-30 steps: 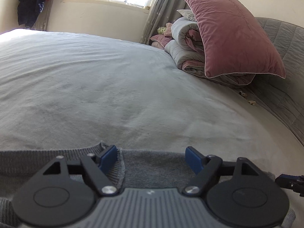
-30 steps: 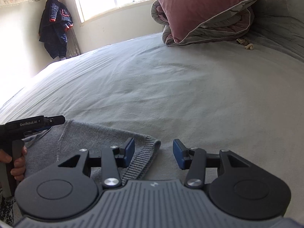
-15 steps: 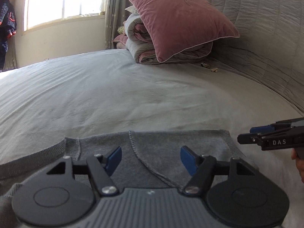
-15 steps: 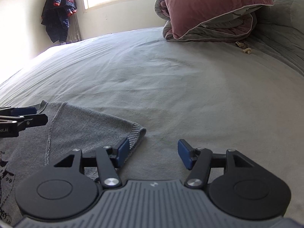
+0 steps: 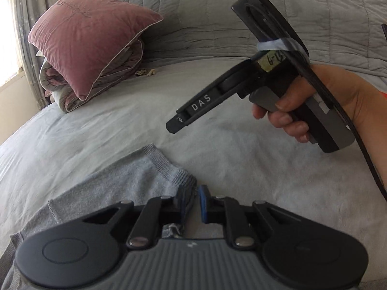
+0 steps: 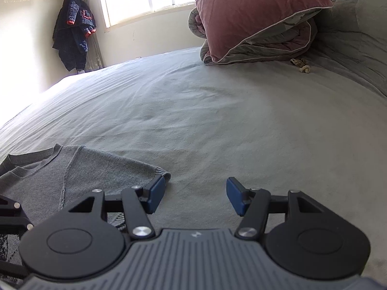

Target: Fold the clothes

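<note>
On the bed [image 6: 217, 111], near edge, grey knit sweater [image 6: 92, 171] lies flat w/ neckline toward far-left of the R view, its ribbed cuff corner at the R end. L hand-held gripper [image 5: 192, 199] is clamped on that ribbed corner [image 5: 182, 181], so L is the nearer one. R hand-held gripper [image 6: 196, 197] is wide open, holds nothing, sweater off to its left w/ left pad just beside the cuff.

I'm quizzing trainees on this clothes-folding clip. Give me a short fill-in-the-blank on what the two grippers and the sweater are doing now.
1. The left gripper is ____ on the grey sweater's ribbed cuff.
2. The right gripper is ____, gripping nothing.
3. The sweater lies on the ____.
4. The pillow leaning on the folded quilt is ____ in colour.

Missing words: shut; open; bed; pink
</note>
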The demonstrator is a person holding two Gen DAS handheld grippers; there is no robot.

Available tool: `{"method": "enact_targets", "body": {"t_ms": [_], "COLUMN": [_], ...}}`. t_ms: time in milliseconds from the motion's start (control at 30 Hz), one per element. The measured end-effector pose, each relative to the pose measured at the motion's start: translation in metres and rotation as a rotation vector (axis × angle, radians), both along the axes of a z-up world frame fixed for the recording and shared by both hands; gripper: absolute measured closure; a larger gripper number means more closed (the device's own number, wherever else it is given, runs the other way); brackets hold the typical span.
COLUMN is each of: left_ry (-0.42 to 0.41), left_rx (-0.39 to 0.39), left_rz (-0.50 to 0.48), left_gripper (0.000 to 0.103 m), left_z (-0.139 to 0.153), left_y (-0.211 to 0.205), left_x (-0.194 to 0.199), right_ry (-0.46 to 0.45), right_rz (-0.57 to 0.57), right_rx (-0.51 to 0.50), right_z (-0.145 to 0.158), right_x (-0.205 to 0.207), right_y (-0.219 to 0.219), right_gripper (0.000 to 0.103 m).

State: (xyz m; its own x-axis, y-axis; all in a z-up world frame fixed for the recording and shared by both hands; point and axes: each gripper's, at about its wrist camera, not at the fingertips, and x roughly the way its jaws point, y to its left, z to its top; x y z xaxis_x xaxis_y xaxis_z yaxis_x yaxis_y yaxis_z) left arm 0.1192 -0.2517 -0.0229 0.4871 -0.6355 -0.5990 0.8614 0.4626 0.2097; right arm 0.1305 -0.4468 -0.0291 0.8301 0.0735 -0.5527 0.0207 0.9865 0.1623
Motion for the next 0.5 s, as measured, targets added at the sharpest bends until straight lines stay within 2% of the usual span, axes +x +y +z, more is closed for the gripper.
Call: {"method": "enact_targets", "body": {"t_ms": [67, 133, 267, 333, 367, 433, 500], "left_ry": [-0.001, 0.018, 0.074, 0.114, 0.127, 0.138, 0.154], "left_rx": [0.018, 0.023, -0.012, -0.044, -0.054, -0.065, -0.083], "left_rz": [0.0, 0.004, 0.023, 0.042, 0.052, 0.07, 0.076], "left_gripper": [0.087, 0.081, 0.072, 0.072, 0.076, 0.096, 0.098], "left_z": [-0.004, -0.008, -0.01, -0.012, -0.012, -0.012, -0.01], "left_y": [-0.004, -0.006, -0.004, -0.002, -0.001, -0.001, -0.001], "left_x": [0.0, 0.004, 0.015, 0.023, 0.026, 0.027, 0.027], "right_ry": [-0.009, -0.018, -0.036, -0.043, -0.046, -0.051, -0.059], "right_rz": [0.003, 0.006, 0.012, 0.013, 0.011, 0.008, 0.0], "right_rx": [0.006, 0.011, 0.023, 0.028, 0.03, 0.035, 0.039], "right_z": [0.001, 0.002, 0.004, 0.005, 0.005, 0.006, 0.007], "right_x": [0.0, 0.0, 0.0, 0.0, 0.0, 0.0, -0.001], "right_y": [0.0, 0.0, 0.0, 0.0, 0.0, -0.001, -0.002], "right_gripper": [0.043, 0.043, 0.043, 0.043, 0.043, 0.043, 0.042]}}
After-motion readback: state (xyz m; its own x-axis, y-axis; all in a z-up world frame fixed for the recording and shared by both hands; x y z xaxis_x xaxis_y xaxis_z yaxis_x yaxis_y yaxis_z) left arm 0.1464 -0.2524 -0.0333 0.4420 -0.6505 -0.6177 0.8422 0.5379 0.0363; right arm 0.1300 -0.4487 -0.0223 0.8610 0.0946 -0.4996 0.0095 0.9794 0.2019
